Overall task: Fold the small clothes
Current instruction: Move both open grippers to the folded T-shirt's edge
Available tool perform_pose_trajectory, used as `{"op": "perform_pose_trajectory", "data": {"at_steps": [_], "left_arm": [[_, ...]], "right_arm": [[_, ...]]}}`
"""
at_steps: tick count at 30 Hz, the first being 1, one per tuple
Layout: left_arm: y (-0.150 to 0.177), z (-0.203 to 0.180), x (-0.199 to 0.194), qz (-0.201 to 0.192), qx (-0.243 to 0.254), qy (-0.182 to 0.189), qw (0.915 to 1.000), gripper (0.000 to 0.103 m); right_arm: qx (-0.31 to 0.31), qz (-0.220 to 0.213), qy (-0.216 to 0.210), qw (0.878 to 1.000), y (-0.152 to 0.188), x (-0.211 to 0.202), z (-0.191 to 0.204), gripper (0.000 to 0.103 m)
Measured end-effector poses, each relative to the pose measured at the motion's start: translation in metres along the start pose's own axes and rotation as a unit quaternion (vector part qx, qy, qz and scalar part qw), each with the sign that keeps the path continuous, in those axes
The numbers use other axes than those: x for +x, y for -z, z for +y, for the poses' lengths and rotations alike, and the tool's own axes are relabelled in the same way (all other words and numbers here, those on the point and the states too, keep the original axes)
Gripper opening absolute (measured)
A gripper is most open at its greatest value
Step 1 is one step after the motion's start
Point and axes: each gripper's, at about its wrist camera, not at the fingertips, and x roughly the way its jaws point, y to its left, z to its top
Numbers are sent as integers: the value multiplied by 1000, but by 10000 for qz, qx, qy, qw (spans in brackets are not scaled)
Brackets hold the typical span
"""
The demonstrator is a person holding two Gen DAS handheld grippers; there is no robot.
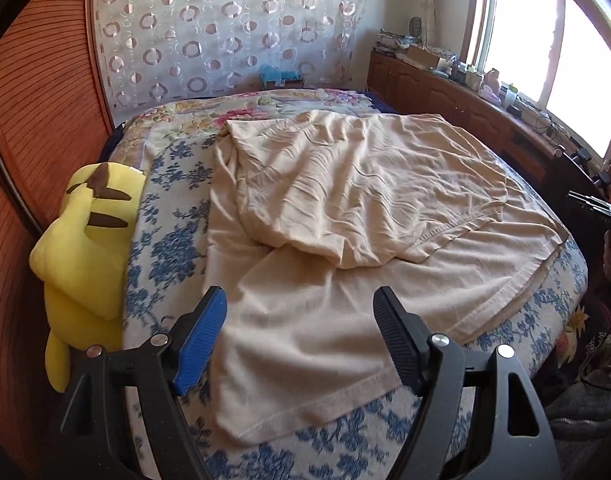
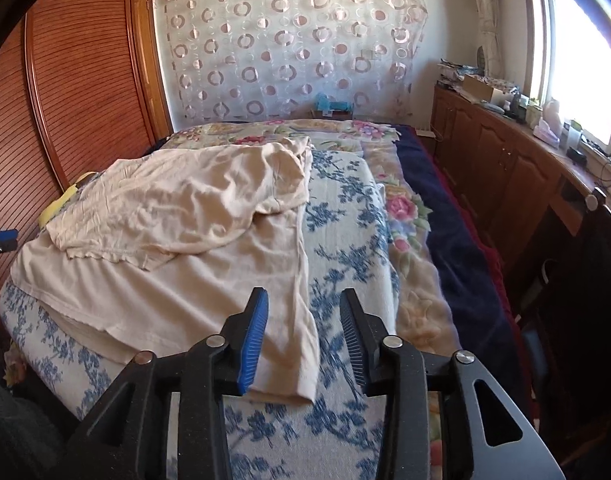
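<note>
Left gripper (image 1: 299, 338): we see the jaws spread wide, nothing between the pads, hovering above the near hem of the cream garment (image 1: 345, 208). Right gripper (image 2: 303, 342): jaws parted less widely, also gripping nothing; the garment's near right corner lies under the gap between the fingers, and we cannot tell if it touches them.

The garment lies on the bed, one part folded back over the rest so a stitched hem runs across the upper layer. Fabric is wrinkled throughout.

What each view adds:
- Left wrist view alone gives us the yellow plush toy (image 1: 85, 240) in full, with brown markings, wedged between the bed's edge and the slatted wooden door (image 1: 33, 128). It sits just beside the garment's side, apart from it.
- Right wrist view shows only a sliver of that toy behind the garment. It does show us a blue fingertip of the left gripper at the far left edge, beyond the garment.
- Right wrist view alone shows the dark navy blanket (image 2: 445, 200) running down the bed's window side, and a pink-flowered cover (image 2: 405, 208) next to it.

Surface: a blue-and-white floral bedspread (image 2: 345, 208) under the garment, soft and uneven.

Room: a sheer curtain with ring patterns (image 2: 289, 44) hangs over the wall behind the bed. A wooden cabinet (image 2: 497, 148) runs beneath a bright window (image 2: 581, 64), its top crowded with small boxes and containers too small for us to identify.
</note>
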Motion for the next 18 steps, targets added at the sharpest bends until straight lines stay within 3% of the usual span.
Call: {"op": "perform_pose_trajectory", "data": {"at_steps": [10,18], "left_arm": [[-28,2,55,300,-192,-58,9993,77],[-32,12,86,550,-459,-124,9974,77]], "right_arm": [[395,447,-637,9962,-50,78,13,46],[350,901,-441,9943,-73,131,25,46]]}}
